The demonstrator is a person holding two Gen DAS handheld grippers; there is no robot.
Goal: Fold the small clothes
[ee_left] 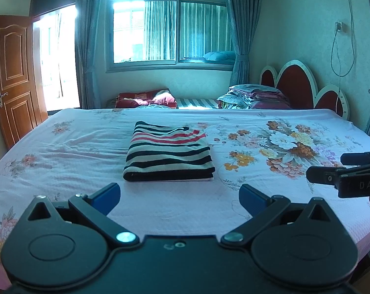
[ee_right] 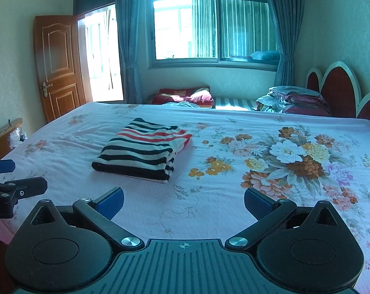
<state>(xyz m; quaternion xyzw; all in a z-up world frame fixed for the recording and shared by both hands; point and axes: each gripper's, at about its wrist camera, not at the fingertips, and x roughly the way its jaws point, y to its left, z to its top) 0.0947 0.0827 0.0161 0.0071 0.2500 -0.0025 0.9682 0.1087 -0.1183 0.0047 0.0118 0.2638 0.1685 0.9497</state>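
Striped garment point(ee_left: 169, 155) sits folded into a neat rectangle on the bed point(ee_left: 62, 152), black, white and red bands showing, resting on the pale pink part of the floral sheet, left of the big flower print point(ee_left: 289, 144); left claw point(ee_left: 179, 197) hangs low over the near edge of the bed, blue pads spread wide, gripping nothing, the garment just ahead of it and apart from it; right claw point(ee_right: 184, 201) is likewise spread wide and empty, with the garment ahead and to its left; each claw shows at the edge of the other's view; behind the bed, folded bedding point(ee_left: 256, 96) is stacked beside the red headboard point(ee_left: 297, 83).
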